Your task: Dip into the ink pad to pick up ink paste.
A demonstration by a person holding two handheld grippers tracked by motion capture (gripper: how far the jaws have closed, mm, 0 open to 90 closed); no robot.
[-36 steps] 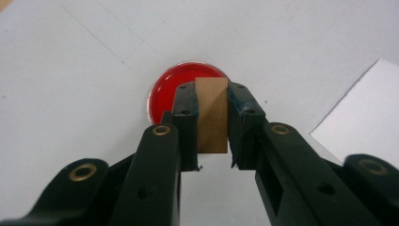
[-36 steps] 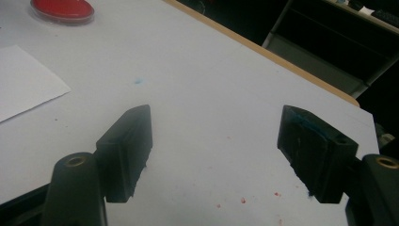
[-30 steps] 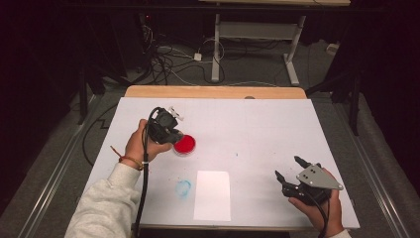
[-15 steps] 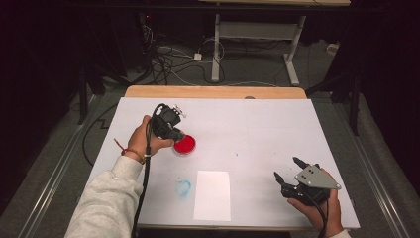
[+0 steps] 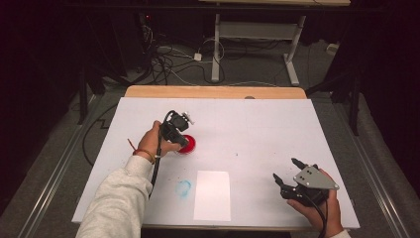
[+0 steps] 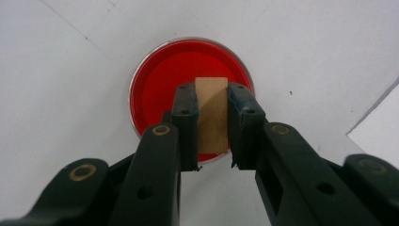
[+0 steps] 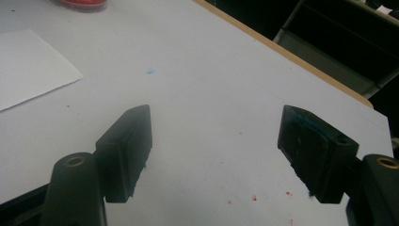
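We hold a wooden block over a red dish.

Our left hand-held gripper [image 6: 211, 123] squeezes the wooden block [image 6: 211, 115] tight, right above the red dish [image 6: 190, 70] on the white bench [image 5: 257, 129]. Our right hand-held gripper [image 7: 214, 155] is wide open, holding nothing, with white paper [image 7: 28, 66] off to its left.

My white table [image 5: 257, 124] with wooden far edge, red dish [image 5: 188, 144] on it, paper sheet [image 5: 212, 195] nearer me, blue smudge [image 5: 183, 188] beside it
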